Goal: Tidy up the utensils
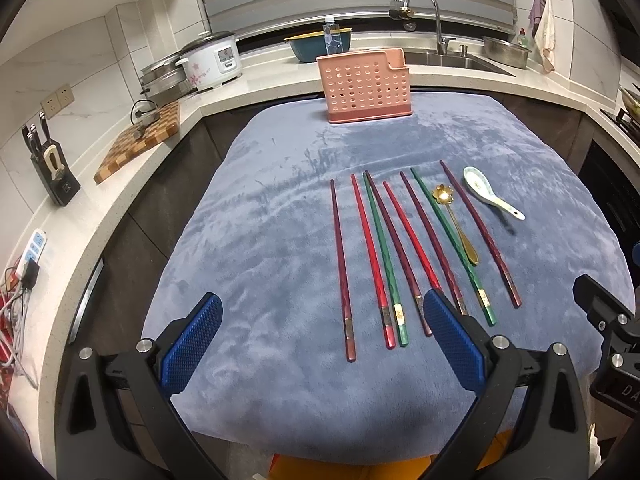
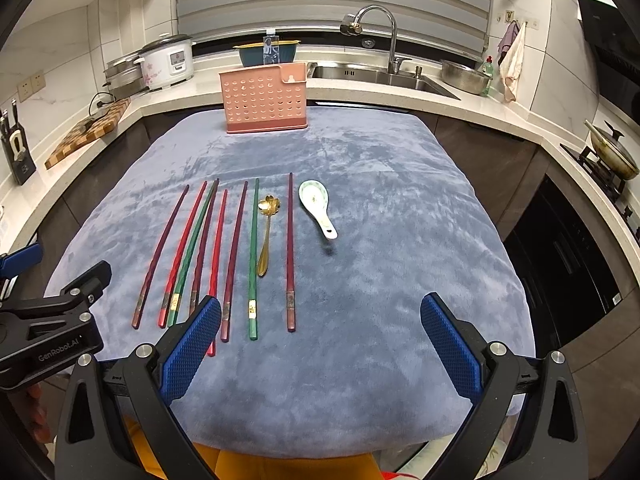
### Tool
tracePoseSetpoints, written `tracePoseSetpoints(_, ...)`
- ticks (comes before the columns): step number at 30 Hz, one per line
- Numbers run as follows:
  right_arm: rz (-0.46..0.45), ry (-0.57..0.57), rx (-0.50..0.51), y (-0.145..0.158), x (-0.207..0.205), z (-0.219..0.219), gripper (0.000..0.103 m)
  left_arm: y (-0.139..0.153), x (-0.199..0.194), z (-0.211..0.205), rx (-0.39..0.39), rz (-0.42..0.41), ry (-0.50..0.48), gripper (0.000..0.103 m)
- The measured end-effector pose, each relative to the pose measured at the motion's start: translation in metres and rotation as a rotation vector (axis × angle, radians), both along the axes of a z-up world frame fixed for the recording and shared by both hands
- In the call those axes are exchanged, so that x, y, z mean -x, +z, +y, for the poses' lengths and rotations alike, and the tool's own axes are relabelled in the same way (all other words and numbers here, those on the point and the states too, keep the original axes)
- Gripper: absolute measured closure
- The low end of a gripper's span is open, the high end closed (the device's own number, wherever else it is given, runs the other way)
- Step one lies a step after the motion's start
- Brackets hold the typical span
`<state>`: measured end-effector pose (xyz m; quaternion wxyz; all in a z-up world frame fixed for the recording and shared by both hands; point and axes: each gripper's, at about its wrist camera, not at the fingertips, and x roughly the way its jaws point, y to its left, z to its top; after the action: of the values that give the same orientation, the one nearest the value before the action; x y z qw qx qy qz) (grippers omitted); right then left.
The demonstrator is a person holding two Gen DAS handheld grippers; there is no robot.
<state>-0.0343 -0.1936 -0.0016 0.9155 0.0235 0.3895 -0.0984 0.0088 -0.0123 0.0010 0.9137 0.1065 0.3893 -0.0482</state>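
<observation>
Several red, maroon and green chopsticks (image 1: 376, 256) (image 2: 218, 256) lie side by side on a blue-grey cloth (image 1: 260, 220) (image 2: 380, 220). A gold spoon (image 1: 456, 224) (image 2: 265, 236) lies among them. A white ceramic spoon (image 1: 490, 194) (image 2: 318, 208) lies to their right. A pink perforated utensil holder (image 1: 366, 86) (image 2: 266, 98) stands at the cloth's far edge. My left gripper (image 1: 322, 344) is open and empty, near the chopsticks' near ends. My right gripper (image 2: 320, 344) is open and empty, to the right of those ends.
A countertop wraps around, with a rice cooker (image 1: 210, 60) (image 2: 168, 62), a wooden cutting board (image 1: 140, 140), a knife block (image 1: 50, 164), a sink with tap (image 1: 436, 16) (image 2: 384, 28), a teal bowl (image 1: 320, 44) and a pan (image 2: 614, 156) on the stove.
</observation>
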Motion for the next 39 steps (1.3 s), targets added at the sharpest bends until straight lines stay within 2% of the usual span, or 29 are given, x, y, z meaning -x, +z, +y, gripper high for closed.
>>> tracePoseSetpoints(39,-0.002,0.006,0.003,0.0035,0.0014,0.0038,0.007,-0.0027,-0.0006,0.0002,0.007,0.013,-0.006,0.007)
